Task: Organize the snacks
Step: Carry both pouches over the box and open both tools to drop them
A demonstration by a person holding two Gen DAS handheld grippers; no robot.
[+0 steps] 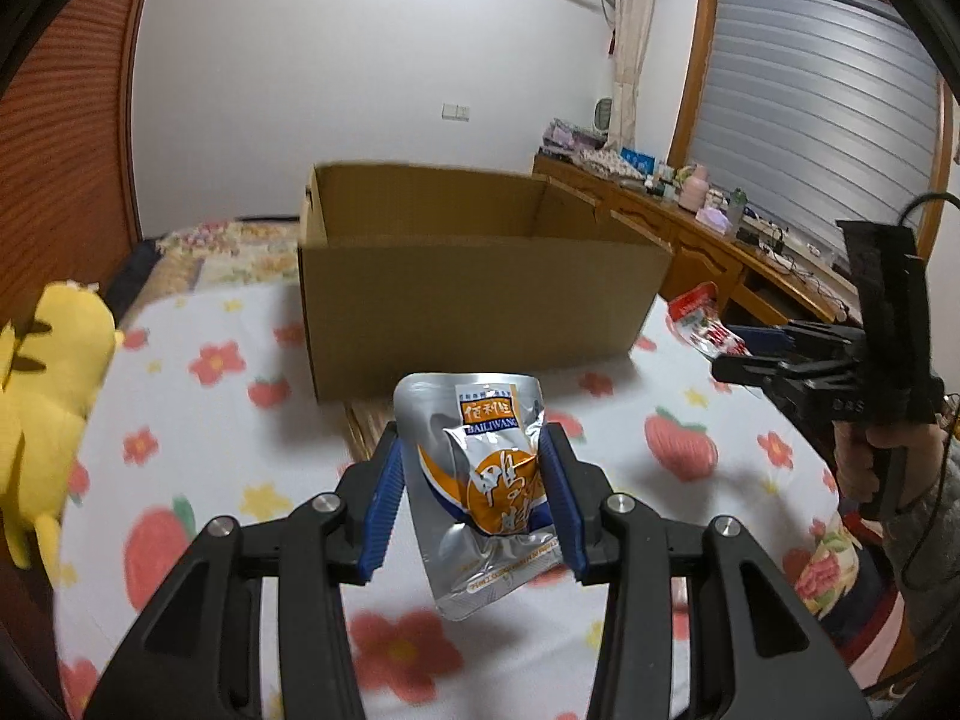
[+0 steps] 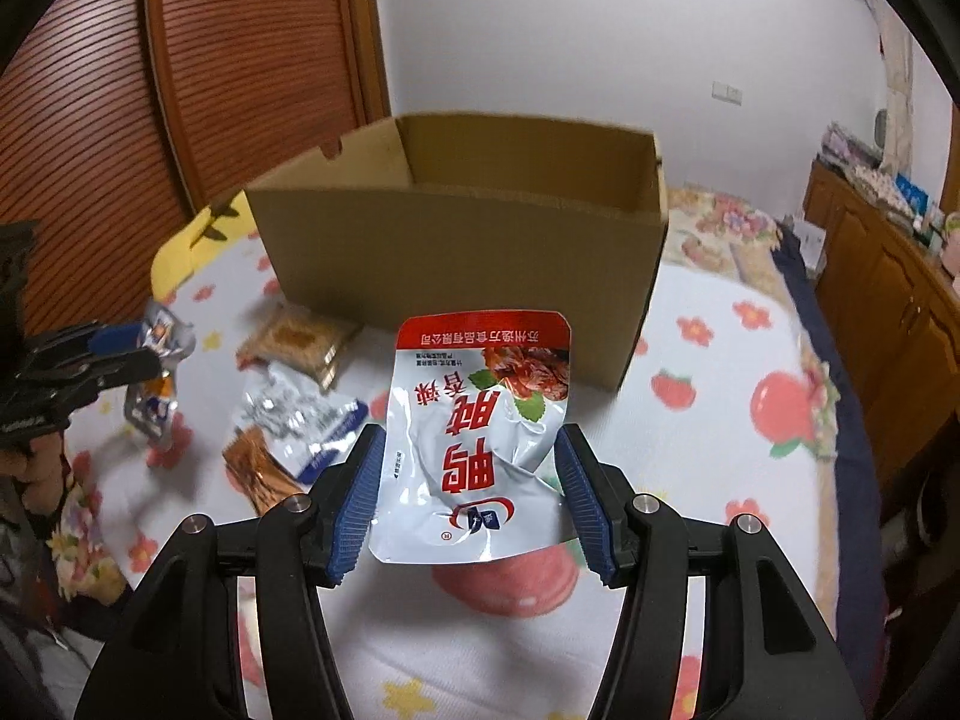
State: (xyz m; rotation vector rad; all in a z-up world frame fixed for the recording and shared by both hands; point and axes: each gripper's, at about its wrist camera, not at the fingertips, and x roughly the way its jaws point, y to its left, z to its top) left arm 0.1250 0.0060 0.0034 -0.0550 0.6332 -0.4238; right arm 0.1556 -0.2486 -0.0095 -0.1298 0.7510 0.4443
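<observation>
Both-handed: left gripper [image 1: 471, 483] clamps silver pouch [image 1: 480, 492]; right gripper [image 2: 474, 489] clamps red-topped pouch [image 2: 480, 438].

The cardboard box [image 2: 456, 252] stands open-topped on the bed [image 2: 708, 420], and its near wall blocks any level approach from the front; entry is left only over the rim. To the left of the box, the bedcover is cluttered with loose snack packets [image 2: 288, 396]. To the right, a bare stretch of bedcover is left free. The left edge is bounded by a yellow plush toy [image 1: 42, 414], and the right edge by a wooden cabinet [image 2: 888, 300].
</observation>
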